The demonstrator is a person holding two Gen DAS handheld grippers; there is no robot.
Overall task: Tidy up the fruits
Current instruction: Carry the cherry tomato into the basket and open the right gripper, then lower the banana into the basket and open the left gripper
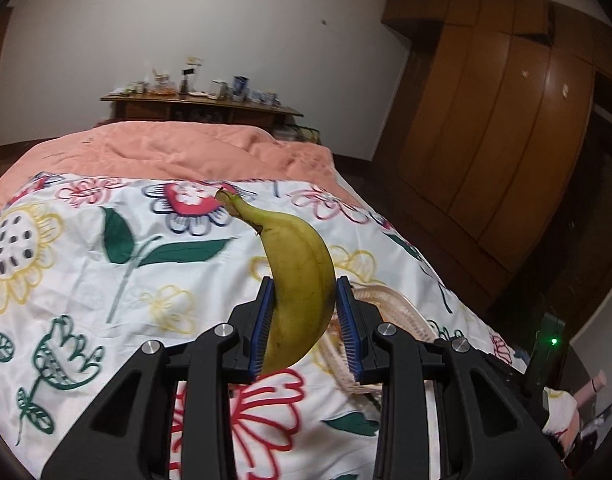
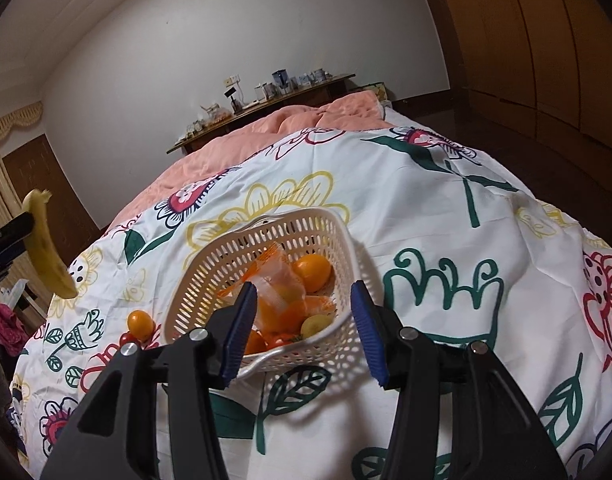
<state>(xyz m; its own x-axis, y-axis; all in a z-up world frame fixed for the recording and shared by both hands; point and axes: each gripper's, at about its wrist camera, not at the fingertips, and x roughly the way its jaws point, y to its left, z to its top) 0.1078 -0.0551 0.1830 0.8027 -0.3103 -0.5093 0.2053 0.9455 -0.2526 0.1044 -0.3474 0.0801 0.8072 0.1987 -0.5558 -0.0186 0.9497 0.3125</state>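
Left wrist view first: our left gripper (image 1: pixel 306 320) is clenched on a yellow-green banana (image 1: pixel 298 280), its blue pads pressed against both sides of the fruit, the stem end pointing up and away from us. We hold the banana lifted above the bed's flowered sheet (image 1: pixel 106 280), and just past the right-hand pad we see part of the white basket (image 1: pixel 401 316) lying on that sheet. A peach-coloured quilt (image 1: pixel 178 148) covers the far end of the bed.

From the right wrist view, at the far left edge, we see the same banana (image 2: pixel 46 244) in the air, well apart from the rest. Next comes an orange fruit (image 2: pixel 140 322) lying on the flowered sheet (image 2: pixel 425 208) just beside the basket's left wall, with a small red fruit (image 2: pixel 126 337) touching it. The white perforated basket (image 2: pixel 242 248) holds oranges (image 2: pixel 311 272), a clear plastic bag (image 2: pixel 280 280) of fruit and a small greenish fruit (image 2: pixel 315 326). Our right gripper (image 2: pixel 302 332) is released: its jaws stand apart over the basket's near rim, with nothing pressed between the pads.
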